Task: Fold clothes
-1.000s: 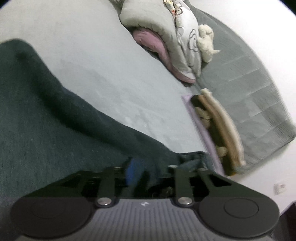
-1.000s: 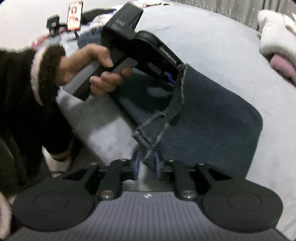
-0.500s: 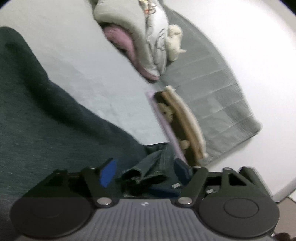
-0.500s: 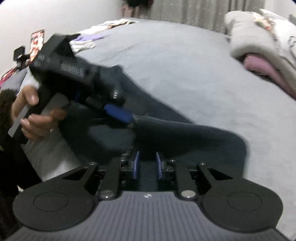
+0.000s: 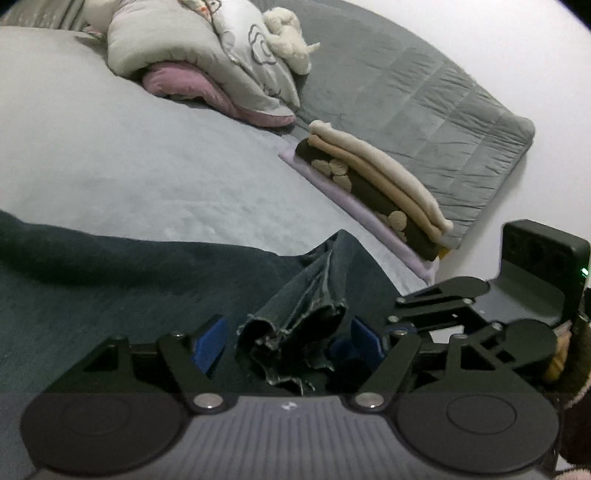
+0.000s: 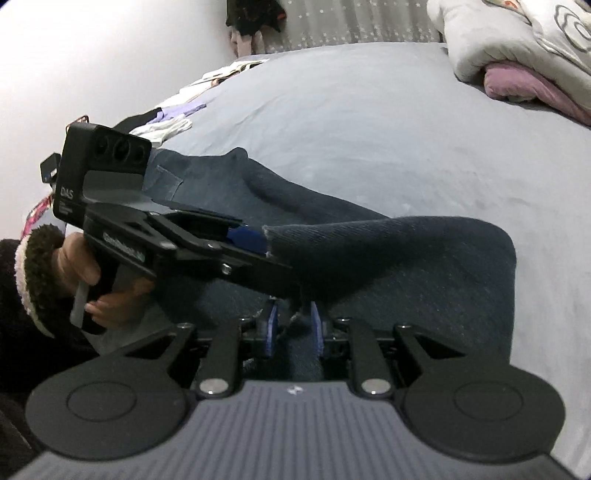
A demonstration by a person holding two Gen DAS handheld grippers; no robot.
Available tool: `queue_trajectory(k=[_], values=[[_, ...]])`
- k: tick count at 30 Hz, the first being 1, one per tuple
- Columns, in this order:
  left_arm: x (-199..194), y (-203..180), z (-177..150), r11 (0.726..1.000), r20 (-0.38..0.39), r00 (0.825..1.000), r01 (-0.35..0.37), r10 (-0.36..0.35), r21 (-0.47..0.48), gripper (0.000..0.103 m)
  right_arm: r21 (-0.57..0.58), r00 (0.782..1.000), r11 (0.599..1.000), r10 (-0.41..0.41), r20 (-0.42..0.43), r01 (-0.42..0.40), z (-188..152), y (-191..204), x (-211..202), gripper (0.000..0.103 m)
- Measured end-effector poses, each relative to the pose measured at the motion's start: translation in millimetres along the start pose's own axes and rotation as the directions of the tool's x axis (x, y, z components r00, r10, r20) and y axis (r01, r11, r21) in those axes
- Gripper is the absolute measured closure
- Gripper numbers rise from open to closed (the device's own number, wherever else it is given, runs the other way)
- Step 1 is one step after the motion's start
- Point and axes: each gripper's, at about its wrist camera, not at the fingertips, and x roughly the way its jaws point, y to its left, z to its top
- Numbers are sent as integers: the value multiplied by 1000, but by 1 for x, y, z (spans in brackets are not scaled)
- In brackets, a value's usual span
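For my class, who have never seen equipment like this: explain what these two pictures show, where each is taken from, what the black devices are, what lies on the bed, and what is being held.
No robot here: a person holds a black two-finger gripper in each hand, each with a fisheye camera looking along its fingers.

The left camera's picture shows the left gripper with its blue-padded jaws apart, the frayed hem of the dark blue denim jeans lying loose between them. The right gripper is beside it.

The right camera's picture shows the right gripper shut on the jeans, and the bare hand holding the left gripper.

The jeans lie on a pale grey bed sheet. Further back are a stack of folded beige and brown clothes, a grey and pink bundled duvet and a cream soft toy.
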Motion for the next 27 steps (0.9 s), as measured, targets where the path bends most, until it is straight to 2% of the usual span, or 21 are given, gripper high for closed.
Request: queue_trajectory(k=[1, 2, 3, 4, 5, 8, 11, 14, 16, 18, 22, 24, 26, 27], values=[[4, -3, 3, 1000, -4, 1000, -24, 24, -6, 42, -1, 1000, 1000, -2, 2, 2, 0, 1, -1, 82], [7, -6, 5, 999, -16, 999, -44, 44, -14, 68, -3, 1000, 1000, -5, 3, 5, 0, 3, -3, 82], [8, -8, 7, 998, -33, 998, -58, 57, -26, 81, -6, 1000, 1000, -11, 5, 11, 0, 4, -5, 82], [9, -10, 9, 997, -51, 996, -72, 70, -37, 90, -8, 1000, 1000, -15, 7, 15, -1, 4, -7, 81], [7, -12, 11, 996, -61, 995, -81, 77, -49, 92, -12, 1000, 1000, -25, 11, 25, -2, 4, -12, 81], [-11, -19, 25, 995, -60, 996, -70, 66, -70, 93, -22, 998, 999, -48, 36, 49, 1, 2, -29, 81], [-40, -23, 51, 995, -43, 997, -68, 65, -76, 93, -32, 995, 999, -36, 92, 39, 8, 2, -50, 78], [-68, -5, 79, 987, -53, 993, -110, 105, -115, 93, -42, 989, 999, -20, 147, 26, 19, 3, -64, 75], [-78, 13, 93, 977, -89, 987, -150, 137, -154, 93, -42, 985, 999, -12, 174, 20, 25, 3, -68, 73], [-84, 36, 101, 956, -142, 972, -214, 188, -201, 93, -46, 984, 999, -8, 181, 16, 32, 4, -62, 72], [-86, 71, 95, 920, -223, 951, -273, 214, -282, 89, -73, 987, 996, -32, 156, 43, 37, 7, -36, 72], [-84, 76, 90, 908, -246, 933, -324, 261, -265, 82, -85, 990, 994, -54, 130, 66, 35, 8, -13, 72], [-83, 76, 83, 886, -258, 898, -412, 356, -213, 71, -91, 988, 992, -77, 133, 89, 34, 8, -6, 72], [-86, 75, 82, 877, -248, 887, -439, 388, -196, 69, -93, 987, 990, -88, 137, 101, 33, 8, -4, 72]])
